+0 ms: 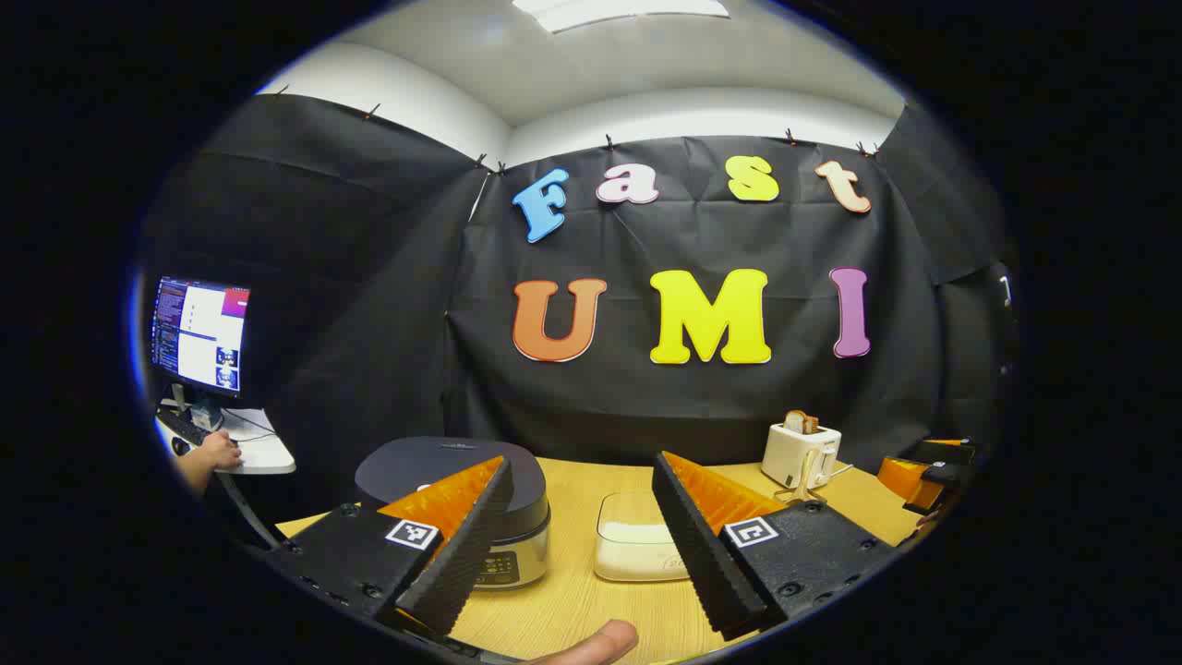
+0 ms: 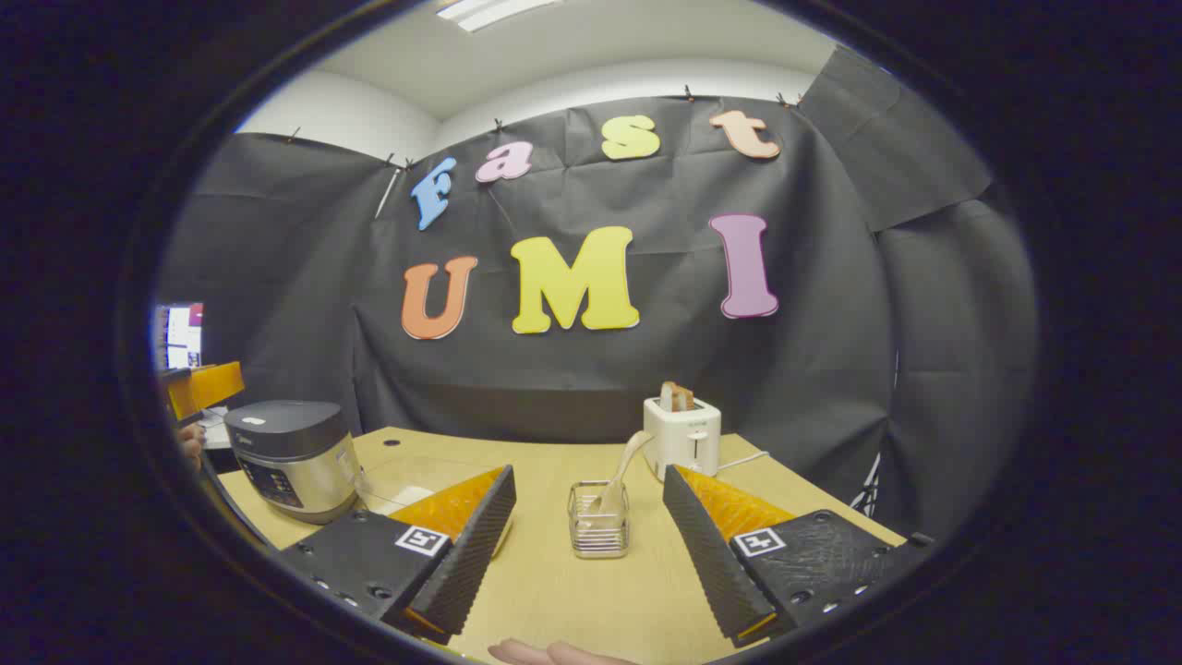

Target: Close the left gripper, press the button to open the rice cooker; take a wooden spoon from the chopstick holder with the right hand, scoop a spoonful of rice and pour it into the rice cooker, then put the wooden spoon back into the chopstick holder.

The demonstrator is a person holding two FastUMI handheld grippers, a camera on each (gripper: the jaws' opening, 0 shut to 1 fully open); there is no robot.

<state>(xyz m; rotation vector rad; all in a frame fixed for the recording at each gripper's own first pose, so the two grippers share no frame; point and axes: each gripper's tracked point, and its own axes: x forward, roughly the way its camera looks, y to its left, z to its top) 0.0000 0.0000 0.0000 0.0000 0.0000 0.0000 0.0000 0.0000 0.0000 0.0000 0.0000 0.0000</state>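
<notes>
Rice cooker lid down; both tools gape above table.

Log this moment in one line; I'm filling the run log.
left gripper open | right gripper open | rice cooker lid shut | wooden spoon in chopstick holder

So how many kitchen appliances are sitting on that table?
2: the rice cooker at the table's left end, lid shut, and the toaster by the back wall. Others may be hidden.
</notes>
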